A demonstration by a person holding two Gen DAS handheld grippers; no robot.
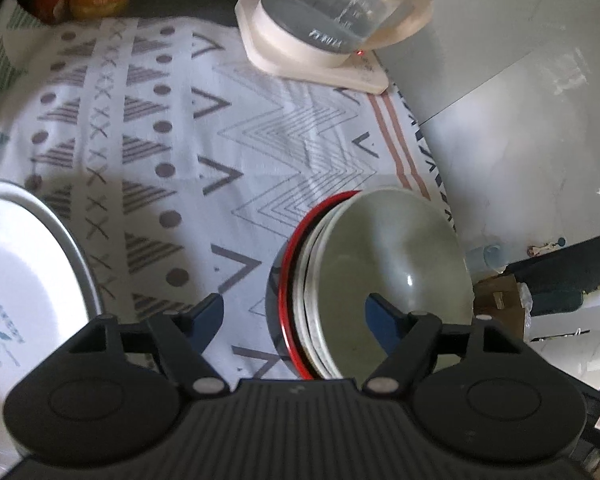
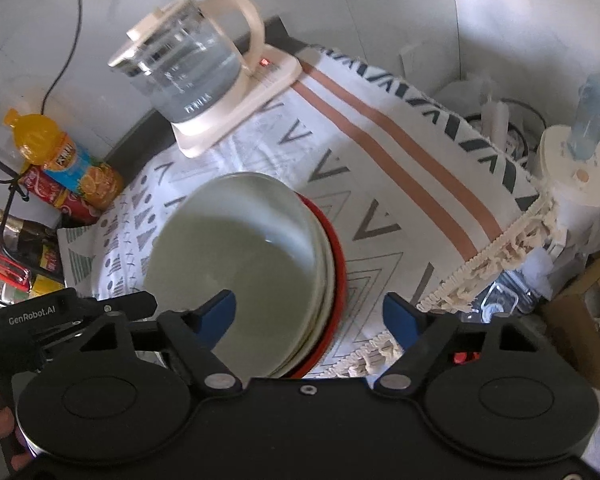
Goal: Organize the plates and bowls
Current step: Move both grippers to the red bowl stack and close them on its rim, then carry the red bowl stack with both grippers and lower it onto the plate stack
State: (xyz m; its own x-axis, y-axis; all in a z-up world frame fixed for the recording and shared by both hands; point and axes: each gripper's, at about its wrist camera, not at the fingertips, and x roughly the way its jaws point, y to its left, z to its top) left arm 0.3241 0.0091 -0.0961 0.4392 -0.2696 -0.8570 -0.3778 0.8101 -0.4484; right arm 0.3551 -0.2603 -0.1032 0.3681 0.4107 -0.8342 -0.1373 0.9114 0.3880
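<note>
Looking along both grippers: a stack of bowls sits on a patterned tablecloth (image 1: 148,120), and each gripper reaches it from one side.
Stack of bowls: a grey-green bowl (image 1: 396,276) is on top, nested in a white bowl (image 1: 312,292), and a red-rimmed bowl (image 1: 290,280) is at the bottom. The stack stands near the fringed edge of the cloth.
Left gripper (image 1: 296,314): its blue fingers are wide apart. One finger is inside the grey-green bowl and the other is over the cloth outside the stack, so the rims are between them. Whether a finger touches the rim, I cannot tell.
Right gripper (image 2: 310,314): its fingers are also spread apart and they clamp nothing. One finger is over the inside of the grey-green bowl (image 2: 236,256), the other outside beside the red rim (image 2: 336,280).
White plate (image 1: 24,276): it lies on the cloth at the left in the left wrist view, apart from the stack.
Glass kettle (image 2: 188,68): it stands on its cream base at the far side of the table.
Bottles: an orange juice bottle (image 2: 64,160) and a red bottle (image 2: 56,196) lie at the far left corner.
</note>
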